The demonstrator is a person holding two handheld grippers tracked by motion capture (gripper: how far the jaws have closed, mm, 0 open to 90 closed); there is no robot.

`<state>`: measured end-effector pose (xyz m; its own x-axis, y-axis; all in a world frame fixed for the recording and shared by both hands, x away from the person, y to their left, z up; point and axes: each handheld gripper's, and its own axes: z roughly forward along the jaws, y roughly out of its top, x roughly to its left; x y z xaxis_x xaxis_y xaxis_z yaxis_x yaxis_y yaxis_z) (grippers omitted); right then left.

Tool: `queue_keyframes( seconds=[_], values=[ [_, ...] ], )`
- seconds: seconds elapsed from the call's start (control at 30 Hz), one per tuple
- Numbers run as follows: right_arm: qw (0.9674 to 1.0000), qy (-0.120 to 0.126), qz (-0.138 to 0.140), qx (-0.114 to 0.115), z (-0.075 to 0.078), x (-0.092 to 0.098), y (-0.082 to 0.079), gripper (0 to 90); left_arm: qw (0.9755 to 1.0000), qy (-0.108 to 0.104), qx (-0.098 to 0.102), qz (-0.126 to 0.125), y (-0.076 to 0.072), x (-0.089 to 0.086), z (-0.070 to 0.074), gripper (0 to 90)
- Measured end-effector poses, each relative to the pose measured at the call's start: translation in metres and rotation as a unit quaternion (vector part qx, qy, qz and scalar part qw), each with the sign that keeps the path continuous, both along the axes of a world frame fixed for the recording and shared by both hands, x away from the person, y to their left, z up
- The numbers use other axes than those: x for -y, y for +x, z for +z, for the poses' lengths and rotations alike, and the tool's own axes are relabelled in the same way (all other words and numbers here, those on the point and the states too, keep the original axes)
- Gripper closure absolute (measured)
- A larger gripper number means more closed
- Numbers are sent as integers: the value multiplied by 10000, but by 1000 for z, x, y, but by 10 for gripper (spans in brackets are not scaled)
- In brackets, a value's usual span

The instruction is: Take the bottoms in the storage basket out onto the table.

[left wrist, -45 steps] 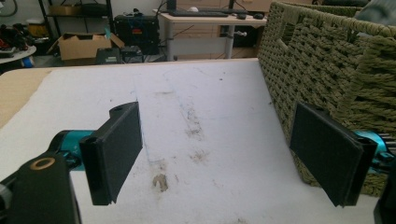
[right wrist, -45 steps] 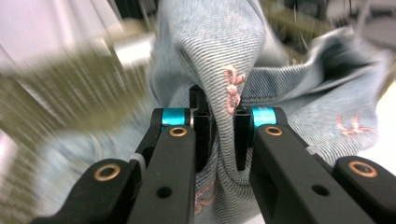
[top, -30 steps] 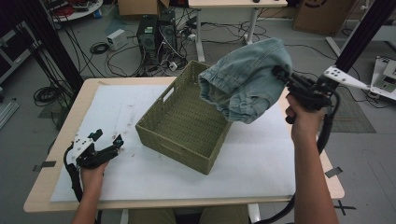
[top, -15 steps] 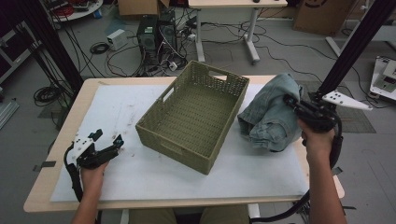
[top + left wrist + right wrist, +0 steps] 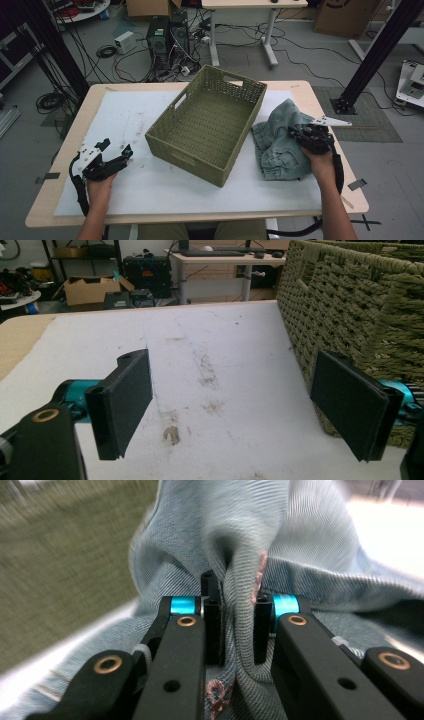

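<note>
A lab: computer tower (image 5: 165, 37), floor cables (image 5: 107, 51), black rig frame (image 5: 380, 50)

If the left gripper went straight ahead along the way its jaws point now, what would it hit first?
Probably nothing on the white mat: the open left gripper points along bare surface, and the woven basket sits just off its right jaw, so it might graze that wall.

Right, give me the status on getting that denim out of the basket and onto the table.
Done: the woven basket looks empty, and the denim garment lies crumpled on the white mat to the basket's right. In hand: the right gripper pinches a fold of the denim, though its jaws have just been opening. The left gripper rests open beside the basket, holding nothing. Left: letting go, and probably spreading or folding the garment.
</note>
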<state>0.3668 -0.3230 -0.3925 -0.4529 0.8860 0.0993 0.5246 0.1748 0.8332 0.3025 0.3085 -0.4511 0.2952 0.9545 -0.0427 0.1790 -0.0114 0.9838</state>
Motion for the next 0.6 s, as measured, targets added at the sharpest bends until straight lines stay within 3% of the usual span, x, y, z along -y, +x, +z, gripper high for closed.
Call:
queue_keyframes(
  seconds=[0.07,0.13,0.2,0.3,0.33,0.37,0.5,0.6],
  values=[
    [9994,-279,2,-201,-11,-2,3,806,10000,3,5,-4,0,0,0,174],
    [9988,-381,11,-299,-18,-2,2,776,10000,4,5,-8,0,0,0,174],
    [9989,-393,-6,-255,-18,-2,-3,712,10000,-2,7,-10,0,0,0,174],
    [9993,-352,-93,-110,-7,0,-11,550,10000,0,7,-11,0,0,0,174],
    [9993,-323,-163,55,5,2,-18,460,10000,1,7,-16,0,0,0,174],
    [9993,-323,-163,55,5,2,-18,460,10000,6,11,-20,0,0,0,174],
    [9986,-184,-245,441,32,7,-33,339,10000,15,29,-49,0,0,0,174],
    [9986,-53,-28,529,41,6,-38,237,10000,-3,43,-63,-1,-1,0,174]
  ],
)
